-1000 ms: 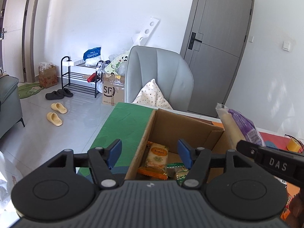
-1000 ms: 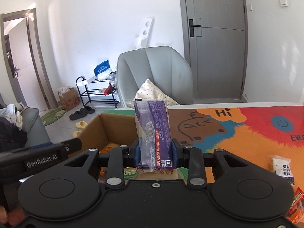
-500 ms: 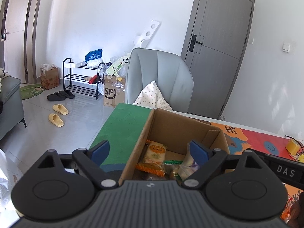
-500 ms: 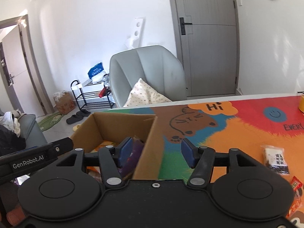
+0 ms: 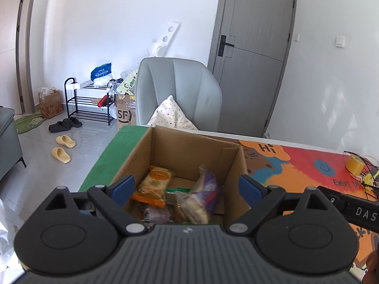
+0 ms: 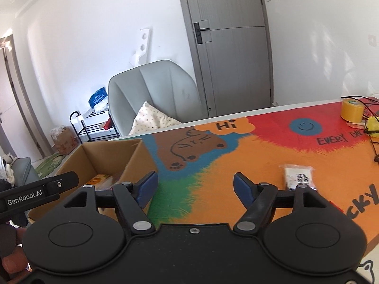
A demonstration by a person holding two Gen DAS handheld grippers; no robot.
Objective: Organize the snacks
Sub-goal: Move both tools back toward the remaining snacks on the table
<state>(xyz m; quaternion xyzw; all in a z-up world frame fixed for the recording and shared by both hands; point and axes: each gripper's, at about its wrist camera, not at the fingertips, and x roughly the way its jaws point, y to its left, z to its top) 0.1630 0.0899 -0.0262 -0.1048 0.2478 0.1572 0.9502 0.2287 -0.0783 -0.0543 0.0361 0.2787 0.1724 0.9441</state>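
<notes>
An open cardboard box [image 5: 189, 146] stands on the table's left part; it also shows in the right wrist view [image 6: 111, 156]. Inside lie several snack packs, among them an orange-and-cream pack [image 5: 154, 184] and a purple pack [image 5: 203, 194] leaning on its end. My left gripper [image 5: 187, 188] is open and empty, its fingers spread over the box's near side. My right gripper [image 6: 195, 187] is open and empty above the colourful mat [image 6: 236, 161], to the right of the box. A clear white snack pack [image 6: 298, 177] lies on the mat just right of the right fingertip [image 6: 242, 185].
A yellow tape roll [image 6: 351, 110] and black cables [image 6: 372, 137] sit at the table's far right. A grey chair with a cushion [image 5: 175, 99] stands behind the table. A red wrapper edge [image 6: 335, 207] lies near the right gripper.
My right gripper opened and let the purple pack drop into the box, then swung right over the mat. My left gripper opened wider.
</notes>
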